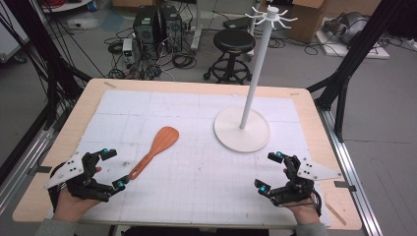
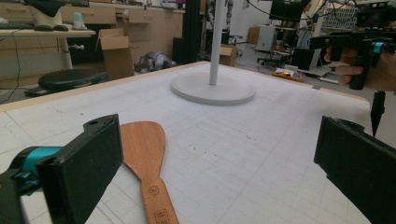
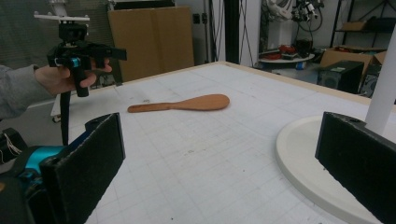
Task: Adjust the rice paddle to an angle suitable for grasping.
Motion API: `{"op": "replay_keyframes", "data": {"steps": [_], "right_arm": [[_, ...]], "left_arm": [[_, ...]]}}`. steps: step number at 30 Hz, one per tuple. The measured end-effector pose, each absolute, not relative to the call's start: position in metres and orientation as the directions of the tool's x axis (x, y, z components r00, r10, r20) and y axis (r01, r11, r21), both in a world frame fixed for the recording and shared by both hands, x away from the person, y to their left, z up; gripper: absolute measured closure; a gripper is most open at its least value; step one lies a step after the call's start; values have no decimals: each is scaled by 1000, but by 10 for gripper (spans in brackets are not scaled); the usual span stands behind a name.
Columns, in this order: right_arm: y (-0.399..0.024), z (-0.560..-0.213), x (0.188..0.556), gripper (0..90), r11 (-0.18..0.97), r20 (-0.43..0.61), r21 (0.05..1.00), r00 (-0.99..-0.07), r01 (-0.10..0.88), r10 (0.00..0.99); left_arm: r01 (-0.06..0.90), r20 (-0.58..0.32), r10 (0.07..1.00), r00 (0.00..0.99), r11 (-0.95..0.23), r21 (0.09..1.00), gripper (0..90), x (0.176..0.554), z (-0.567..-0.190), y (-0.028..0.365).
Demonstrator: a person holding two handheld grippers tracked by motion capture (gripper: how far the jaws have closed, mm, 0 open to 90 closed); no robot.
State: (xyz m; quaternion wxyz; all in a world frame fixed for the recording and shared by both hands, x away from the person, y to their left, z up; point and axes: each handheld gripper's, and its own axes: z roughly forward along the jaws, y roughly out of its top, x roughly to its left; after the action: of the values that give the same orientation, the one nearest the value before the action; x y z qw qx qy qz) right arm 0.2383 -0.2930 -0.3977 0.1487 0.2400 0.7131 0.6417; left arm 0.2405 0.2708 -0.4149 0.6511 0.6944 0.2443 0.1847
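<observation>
Spatula point(image 1: 155, 150): wooden, reddish-brown, flat on mat point(image 1: 196, 172).

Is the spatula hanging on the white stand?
No, the spatula lies flat on the table mat, apart from the stand.

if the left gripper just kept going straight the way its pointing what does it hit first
Probably the white stand's round base. The left gripper, jaws open, looks along the table at it, with bare mat between. The wooden spatula lies left of that line, by the left jaw, so it would likely be passed.

grey floor point(image 1: 383, 123), black stool point(image 1: 235, 42), perhaps cardboard boxes point(image 1: 307, 14).
</observation>
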Motion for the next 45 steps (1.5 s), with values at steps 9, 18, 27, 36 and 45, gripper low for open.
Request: {"op": "replay_keyframes", "data": {"steps": [9, 18, 27, 36, 45], "right_arm": [[-291, -400, 239, 0, 83, 91, 984, -839, 160, 536], [-286, -405, 241, 0, 114, 97, 976, -844, 183, 527], [-286, -406, 241, 0, 122, 100, 974, -848, 190, 520], [-284, -408, 241, 0, 136, 98, 972, -852, 194, 515], [-283, -410, 243, 0, 142, 102, 969, -853, 202, 513]], "left_arm": [[119, -76, 579, 812, -37, 992, 112, 241, -415, 269], [161, -145, 548, 824, 18, 987, 523, 241, -410, 276], [136, -67, 574, 816, -78, 988, 796, 239, -410, 269], [157, -44, 626, 778, -126, 980, 897, 244, -410, 266], [206, -28, 681, 732, -182, 961, 897, 268, -414, 260]]}}
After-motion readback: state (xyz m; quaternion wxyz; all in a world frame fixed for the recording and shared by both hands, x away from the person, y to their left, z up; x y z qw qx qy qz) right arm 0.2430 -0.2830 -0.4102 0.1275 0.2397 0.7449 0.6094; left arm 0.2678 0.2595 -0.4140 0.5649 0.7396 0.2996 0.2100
